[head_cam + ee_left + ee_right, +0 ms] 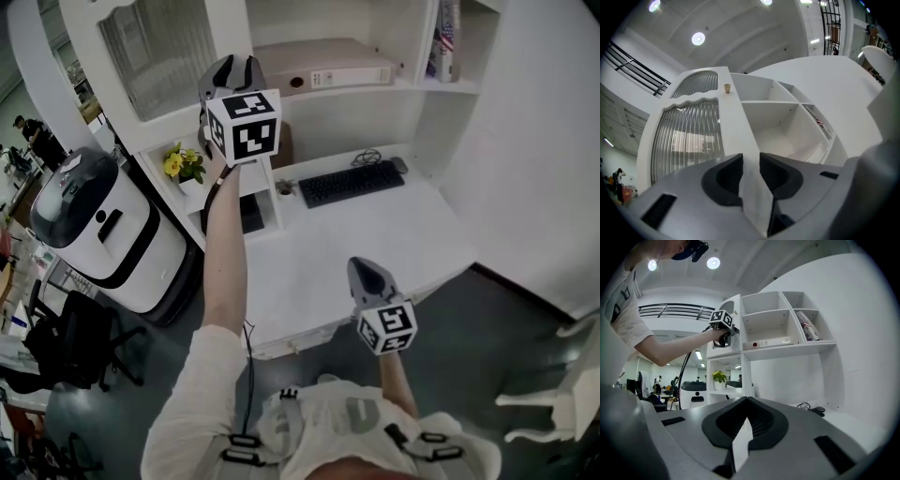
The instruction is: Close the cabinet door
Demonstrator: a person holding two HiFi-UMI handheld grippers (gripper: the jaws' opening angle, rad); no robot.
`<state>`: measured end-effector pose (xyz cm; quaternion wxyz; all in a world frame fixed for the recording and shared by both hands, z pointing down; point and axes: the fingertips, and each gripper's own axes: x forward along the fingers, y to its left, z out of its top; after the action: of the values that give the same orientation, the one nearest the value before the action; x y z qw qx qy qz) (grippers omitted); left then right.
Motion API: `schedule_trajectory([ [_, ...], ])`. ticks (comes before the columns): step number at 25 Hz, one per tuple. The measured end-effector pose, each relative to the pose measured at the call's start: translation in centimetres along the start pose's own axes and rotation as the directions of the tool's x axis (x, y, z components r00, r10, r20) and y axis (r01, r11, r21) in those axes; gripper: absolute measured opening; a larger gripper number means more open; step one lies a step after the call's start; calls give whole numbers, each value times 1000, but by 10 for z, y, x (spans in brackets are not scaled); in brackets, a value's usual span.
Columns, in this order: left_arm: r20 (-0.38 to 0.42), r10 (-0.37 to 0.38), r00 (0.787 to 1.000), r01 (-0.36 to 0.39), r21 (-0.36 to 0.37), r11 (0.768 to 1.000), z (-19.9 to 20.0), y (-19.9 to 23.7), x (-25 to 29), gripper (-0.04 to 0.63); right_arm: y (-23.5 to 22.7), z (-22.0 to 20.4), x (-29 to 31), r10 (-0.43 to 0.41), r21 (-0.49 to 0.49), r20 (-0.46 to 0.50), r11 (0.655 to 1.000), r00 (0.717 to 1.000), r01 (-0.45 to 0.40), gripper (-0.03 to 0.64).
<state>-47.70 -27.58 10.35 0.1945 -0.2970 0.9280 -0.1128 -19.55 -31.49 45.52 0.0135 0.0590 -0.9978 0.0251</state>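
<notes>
The white cabinet door (159, 45) with ribbed glass stands open at the upper left of the shelf unit. My left gripper (228, 77) is raised to it, shut on the door's free white edge (736, 126), which runs up between the two pads. A small brass knob (726, 87) sits higher on that edge. Beside the door the open compartment (773, 122) is empty. In the right gripper view the left gripper (725, 333) shows against the door (730, 315). My right gripper (364, 274) hangs low over the desk front, jaws (746, 401) shut with nothing in them.
A white desk (394, 239) carries a black keyboard (349, 183). A binder (328, 70) lies on the shelf, books (445, 37) stand at the right. Yellow flowers (183, 164) sit in a left cubby. A white and black machine (94, 225) and a black chair (75, 347) stand at the left.
</notes>
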Motion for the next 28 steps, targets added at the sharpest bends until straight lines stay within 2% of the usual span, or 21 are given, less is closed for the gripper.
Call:
schedule_trajectory([
  [16,-12,19,1000,-19,-2,1000,-10,5,22,110,-5,-16,7,1,8,-40,1000,999,-1,4],
  [28,-16,39,999,-39,38,999,-10,5,23,110,-2,-22,6,7,10,-66,1000,998,-6,4],
])
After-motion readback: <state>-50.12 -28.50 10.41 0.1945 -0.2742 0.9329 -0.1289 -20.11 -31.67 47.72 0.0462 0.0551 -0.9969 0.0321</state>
